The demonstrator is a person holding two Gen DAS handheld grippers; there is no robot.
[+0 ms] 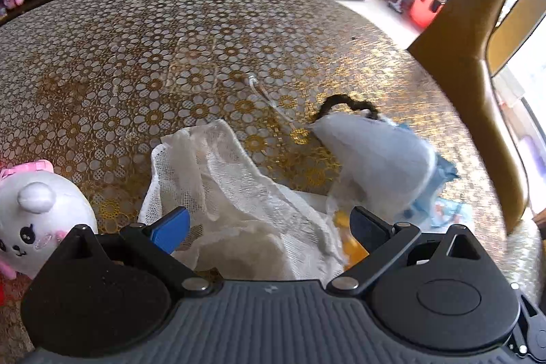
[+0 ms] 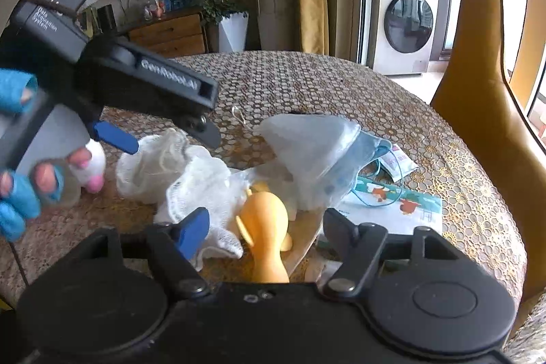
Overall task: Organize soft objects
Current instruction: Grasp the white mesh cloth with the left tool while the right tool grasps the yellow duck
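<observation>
Patterned tablecloth covers the round table under both tools. Right gripper stands partly open and empty, a yellow duck between its jaws; left gripper gapes over white mesh cloth, holding nothing. Closing now risks snagging mesh with the duck, as they overlap.

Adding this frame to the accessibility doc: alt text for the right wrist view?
The right gripper, open, points at a yellow rubber duck beside white mesh fabric on a patterned round table. The left gripper, held in a blue-gloved hand, reaches in above the fabric.
</observation>
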